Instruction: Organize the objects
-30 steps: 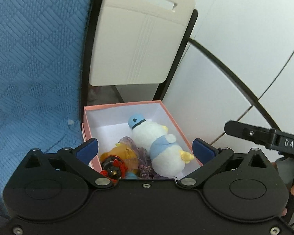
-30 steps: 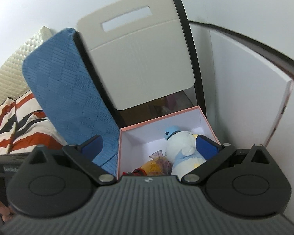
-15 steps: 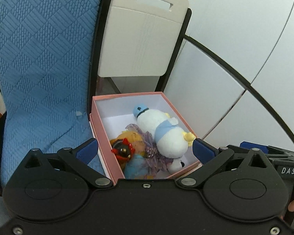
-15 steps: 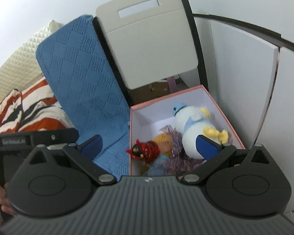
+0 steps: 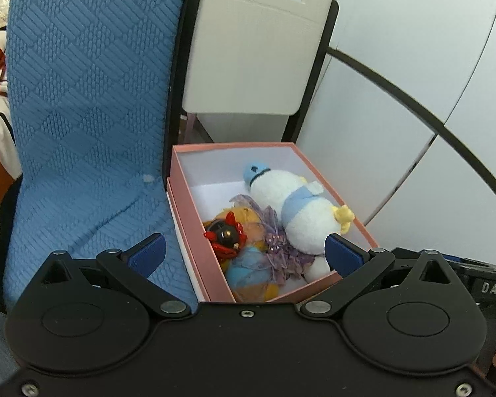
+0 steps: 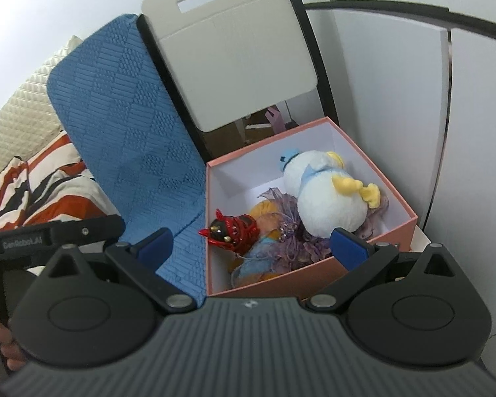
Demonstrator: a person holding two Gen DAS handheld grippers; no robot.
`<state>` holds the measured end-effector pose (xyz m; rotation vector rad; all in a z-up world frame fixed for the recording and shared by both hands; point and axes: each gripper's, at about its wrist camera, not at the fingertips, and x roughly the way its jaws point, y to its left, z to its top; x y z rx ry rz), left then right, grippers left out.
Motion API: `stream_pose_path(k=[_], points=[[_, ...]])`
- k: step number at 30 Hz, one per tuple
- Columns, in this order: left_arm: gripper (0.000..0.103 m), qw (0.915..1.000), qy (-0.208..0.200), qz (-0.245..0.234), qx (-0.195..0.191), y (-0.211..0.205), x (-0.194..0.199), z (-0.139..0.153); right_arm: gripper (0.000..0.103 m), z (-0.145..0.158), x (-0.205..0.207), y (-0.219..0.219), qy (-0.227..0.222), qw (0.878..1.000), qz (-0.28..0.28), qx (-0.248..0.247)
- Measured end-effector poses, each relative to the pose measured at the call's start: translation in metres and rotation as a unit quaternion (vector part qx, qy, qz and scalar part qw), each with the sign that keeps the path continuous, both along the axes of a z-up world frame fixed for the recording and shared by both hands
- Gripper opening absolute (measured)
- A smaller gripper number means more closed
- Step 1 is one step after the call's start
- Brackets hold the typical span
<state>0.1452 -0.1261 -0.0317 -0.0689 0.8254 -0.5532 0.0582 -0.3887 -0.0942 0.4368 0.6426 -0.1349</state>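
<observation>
Left tongs (image 5: 244, 253) released, holding nothing, blue mat (image 5: 82, 115) under the left finger. Pink box (image 5: 195, 225) sits ahead between both pairs of fingers: red-black toy (image 5: 226, 235) left, purple frilly fabric (image 5: 277, 251) middle, white duck plush (image 5: 301, 211) right. Right tongs (image 6: 251, 244) also released, empty.

- Open pink cardboard box (image 5: 195, 231) (image 6: 373, 254), white inside, standing just beside a blue quilted textured cushion (image 5: 82, 132) (image 6: 132, 132).
- Inside: white plush duck (image 5: 301, 211) (image 6: 324, 198), purple gauzy fabric (image 5: 281, 258) (image 6: 291, 241), red-and-black figurine (image 5: 226, 235) (image 6: 234, 231), orange-and-blue plush (image 5: 251, 271) (image 6: 258, 258).
</observation>
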Motion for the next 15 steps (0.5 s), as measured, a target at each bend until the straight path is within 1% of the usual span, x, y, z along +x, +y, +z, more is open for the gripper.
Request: stream_pose_path(k=[5, 10, 15], points=[[0.103, 0.9999, 0.007, 0.007, -0.001, 0.0, -0.003, -0.016, 0.103, -0.01, 0.003, -0.005, 0.005, 1.0, -0.005, -0.027], [0.103, 0.9997, -0.001, 0.022, -0.01, 0.003, -0.008, -0.02, 0.103, -0.022, 0.003, -0.01, 0.014, 1.0, -0.004, -0.018], [0.103, 0.9997, -0.013, 0.016, -0.009, -0.001, -0.012, -0.015, 0.103, -0.032, 0.004, -0.009, 0.024, 1.0, 0.001, -0.005]])
